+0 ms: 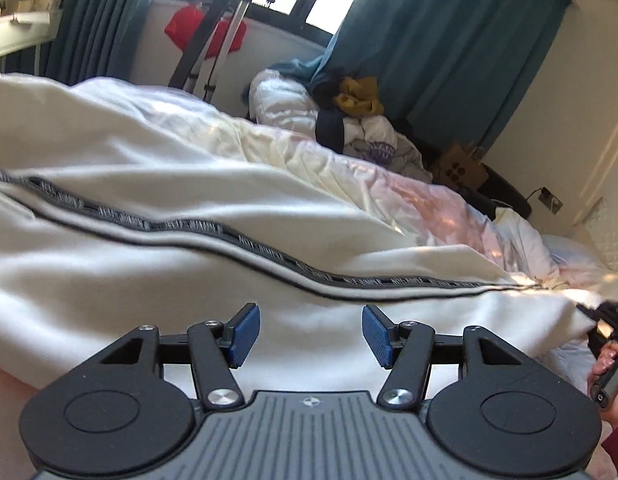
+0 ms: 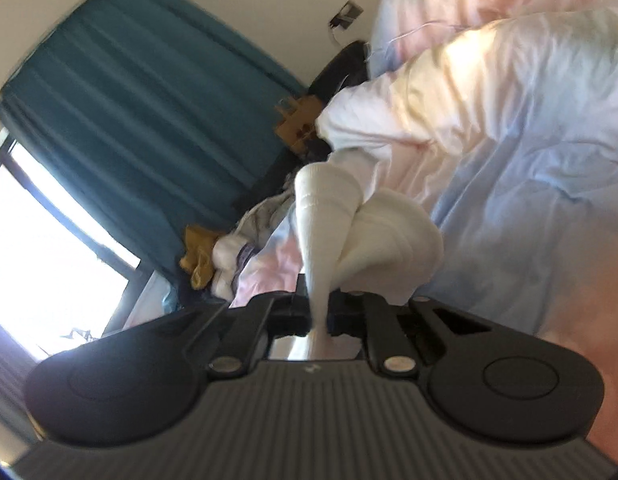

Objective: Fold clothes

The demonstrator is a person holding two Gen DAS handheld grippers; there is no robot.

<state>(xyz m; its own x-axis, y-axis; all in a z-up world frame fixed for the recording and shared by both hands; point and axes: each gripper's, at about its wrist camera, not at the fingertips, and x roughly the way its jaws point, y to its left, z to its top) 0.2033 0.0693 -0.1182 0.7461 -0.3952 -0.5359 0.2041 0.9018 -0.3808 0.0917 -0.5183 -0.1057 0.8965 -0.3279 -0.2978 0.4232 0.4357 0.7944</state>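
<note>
The white trousers (image 1: 157,280) are spread on the bed (image 1: 449,208), the striped seam running left to right just ahead of the left gripper (image 1: 311,334), which is spread and empty. The right gripper (image 2: 319,304) is pinched on their white cuff (image 2: 333,224).

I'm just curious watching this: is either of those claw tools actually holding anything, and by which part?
The right gripper pinches the white garment by a bunched ribbed end, seemingly a cuff. The left gripper is open, holding nothing.
</note>
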